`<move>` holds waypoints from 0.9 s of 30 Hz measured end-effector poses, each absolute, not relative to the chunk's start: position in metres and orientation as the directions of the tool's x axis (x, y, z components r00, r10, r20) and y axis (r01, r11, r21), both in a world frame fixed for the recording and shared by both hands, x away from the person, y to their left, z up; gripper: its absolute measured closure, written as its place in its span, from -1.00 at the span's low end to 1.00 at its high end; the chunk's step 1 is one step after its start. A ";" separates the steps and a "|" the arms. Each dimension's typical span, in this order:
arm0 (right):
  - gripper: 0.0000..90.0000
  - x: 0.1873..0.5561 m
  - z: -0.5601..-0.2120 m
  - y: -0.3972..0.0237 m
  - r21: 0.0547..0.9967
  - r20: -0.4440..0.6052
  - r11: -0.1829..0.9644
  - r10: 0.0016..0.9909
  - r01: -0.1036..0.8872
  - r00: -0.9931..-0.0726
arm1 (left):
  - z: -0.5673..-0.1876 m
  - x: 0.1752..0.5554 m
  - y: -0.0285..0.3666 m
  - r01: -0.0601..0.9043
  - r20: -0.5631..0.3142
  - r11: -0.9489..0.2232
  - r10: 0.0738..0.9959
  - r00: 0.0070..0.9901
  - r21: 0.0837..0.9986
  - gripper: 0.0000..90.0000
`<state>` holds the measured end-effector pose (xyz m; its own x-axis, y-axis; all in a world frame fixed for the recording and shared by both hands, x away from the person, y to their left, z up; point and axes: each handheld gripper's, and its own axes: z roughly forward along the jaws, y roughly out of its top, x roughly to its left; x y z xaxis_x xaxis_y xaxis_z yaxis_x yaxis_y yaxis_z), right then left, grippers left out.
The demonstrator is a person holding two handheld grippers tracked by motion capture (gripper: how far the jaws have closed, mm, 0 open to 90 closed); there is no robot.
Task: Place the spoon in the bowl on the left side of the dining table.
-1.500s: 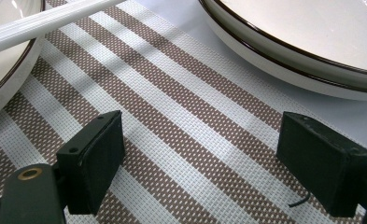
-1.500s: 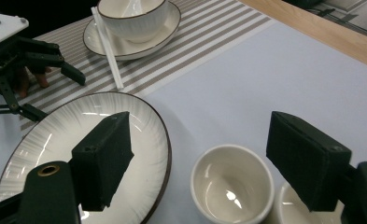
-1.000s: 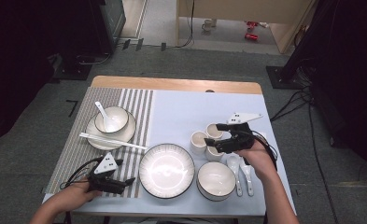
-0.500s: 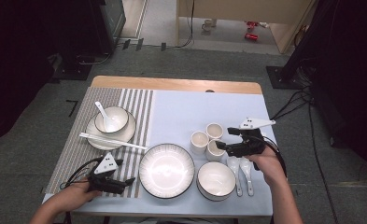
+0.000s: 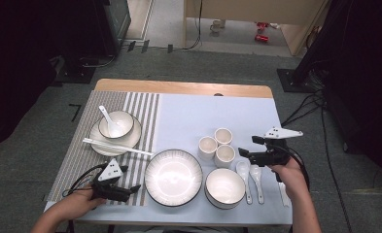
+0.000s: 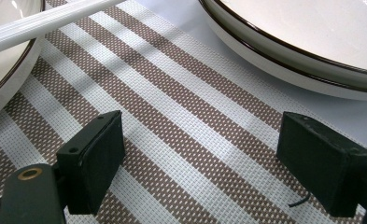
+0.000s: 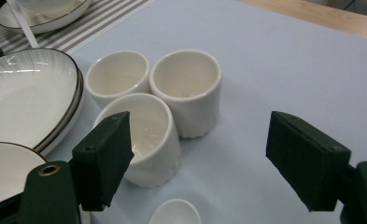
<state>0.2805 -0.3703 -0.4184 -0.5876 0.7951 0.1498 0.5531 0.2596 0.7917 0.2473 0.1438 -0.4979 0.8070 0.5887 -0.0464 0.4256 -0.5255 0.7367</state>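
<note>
The right gripper is hovering just above the table near its right edge, held level by the person's right hand, whose forearm is coming in from the near edge. Its jaws are standing wide apart with nothing between them, pointing toward the three white cups clustered a little right of the table's middle. In the right gripper view the nearest cup is sitting just beyond the left jaw, apart from it, with the other two cups touching or nearly touching behind it.

The left gripper is lying low over the striped placemat at the near left corner, held by the left hand. Its jaws are also standing apart and gripping nothing; the left gripper view is showing bare mat between them.

A large plate is sitting at the near edge between the two grippers, with a white bowl just to its right. Two white spoons are lying between that bowl and the right hand. A plate with a small bowl, spoon and chopsticks is occupying the mat's far part. The blue table surface beyond the cups, toward the far edge, is lying open, as is the strip along the right edge.
</note>
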 end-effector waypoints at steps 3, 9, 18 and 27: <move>-0.50 0.279 -0.424 -0.379 0.792 0.157 0.242 0.807 0.561 -0.570 | -0.498 0.247 0.144 0.426 -0.047 -0.525 0.589 0.807 0.737 -0.66; -0.50 0.278 -0.438 -0.396 0.793 0.144 0.207 0.850 0.573 -0.506 | -0.498 0.247 0.144 0.426 -0.047 -0.524 0.589 0.807 0.737 -0.66; -0.53 0.276 -0.455 -0.411 0.788 0.115 0.185 0.893 0.587 -0.436 | -0.498 0.247 0.144 0.426 -0.048 -0.524 0.589 0.807 0.738 -0.66; -0.59 0.275 -0.469 -0.415 0.773 0.090 0.183 0.916 0.607 -0.391 | -0.498 0.247 0.144 0.425 -0.046 -0.525 0.589 0.807 0.737 -0.66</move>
<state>0.2751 -0.4145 -0.4689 -0.3908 0.9160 0.0901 0.6072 0.1830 0.7731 0.2474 0.1438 -0.4979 0.8071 0.5886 -0.0463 0.4254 -0.5255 0.7368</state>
